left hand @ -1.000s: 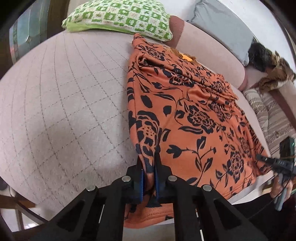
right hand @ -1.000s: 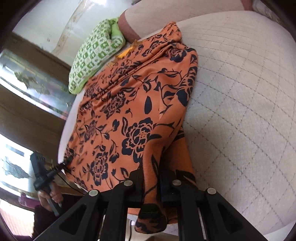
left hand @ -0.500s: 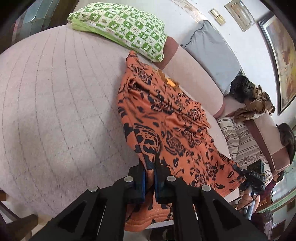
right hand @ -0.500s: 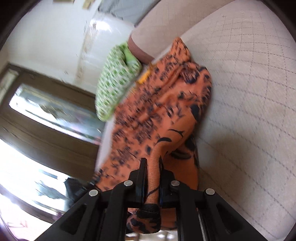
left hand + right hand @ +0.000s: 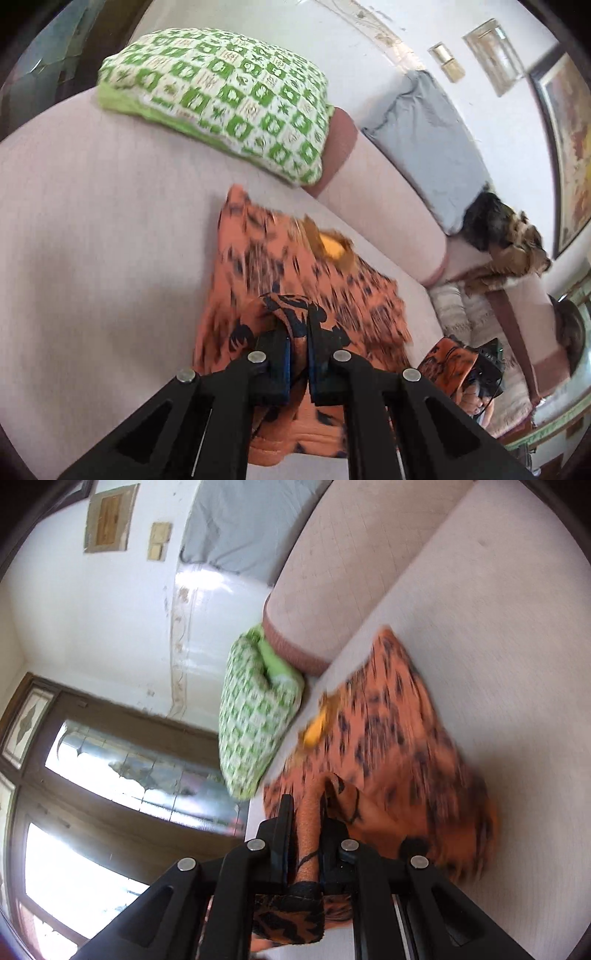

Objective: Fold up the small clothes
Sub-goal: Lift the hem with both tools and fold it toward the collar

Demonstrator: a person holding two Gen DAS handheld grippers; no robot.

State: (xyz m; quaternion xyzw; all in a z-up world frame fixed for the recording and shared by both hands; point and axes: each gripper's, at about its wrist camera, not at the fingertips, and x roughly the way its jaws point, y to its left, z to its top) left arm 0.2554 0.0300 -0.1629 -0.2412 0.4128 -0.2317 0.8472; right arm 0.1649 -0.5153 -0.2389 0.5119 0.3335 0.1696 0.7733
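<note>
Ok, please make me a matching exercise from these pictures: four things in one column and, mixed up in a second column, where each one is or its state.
Things
1. orange garment with black flowers
2. green and white checked pillow
3. grey cushion
4. left gripper

Place or state
A. on top of the sofa's backrest
B. shut on cloth
C. lying on the sofa seat, one edge lifted
D. at the far end of the seat

Pairs: 1-C, 2-D, 3-A, 4-B

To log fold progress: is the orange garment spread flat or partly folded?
Partly folded: both grippers, left gripper and right gripper, hold the orange garment bunched.
</note>
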